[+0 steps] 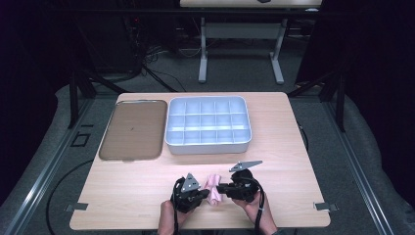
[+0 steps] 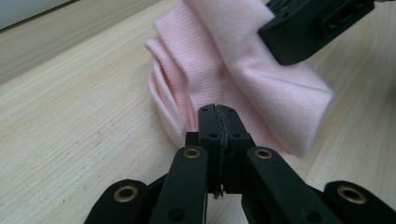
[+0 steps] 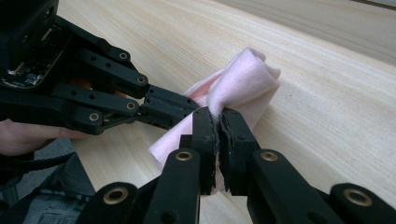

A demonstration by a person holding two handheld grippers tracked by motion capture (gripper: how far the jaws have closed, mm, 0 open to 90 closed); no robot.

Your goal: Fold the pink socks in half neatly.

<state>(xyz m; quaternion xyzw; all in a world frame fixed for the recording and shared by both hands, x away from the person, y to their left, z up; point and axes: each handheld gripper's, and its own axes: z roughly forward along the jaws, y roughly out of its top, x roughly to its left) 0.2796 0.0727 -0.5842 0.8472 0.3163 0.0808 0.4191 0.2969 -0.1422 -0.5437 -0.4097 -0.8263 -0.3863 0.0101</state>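
A folded pink cloth (image 1: 213, 188) lies on the wooden table near its front edge, between the two grippers. My left gripper (image 1: 202, 193) comes at it from the left with its jaws pressed together on the cloth's near edge (image 2: 205, 100). From the right, my right gripper (image 1: 221, 187) pinches a fold of the same cloth (image 3: 243, 86) between its jaws. In the left gripper view the right gripper's black tip (image 2: 303, 32) sits on the cloth's far side. The right gripper view has the left gripper (image 3: 184, 109) reaching into the cloth from the left.
A white tray with several compartments (image 1: 209, 145) stands at the middle back of the table. Beside it on the left lies a flat brown tray (image 1: 132, 129). The table's front edge (image 1: 195, 228) runs just below the hands.
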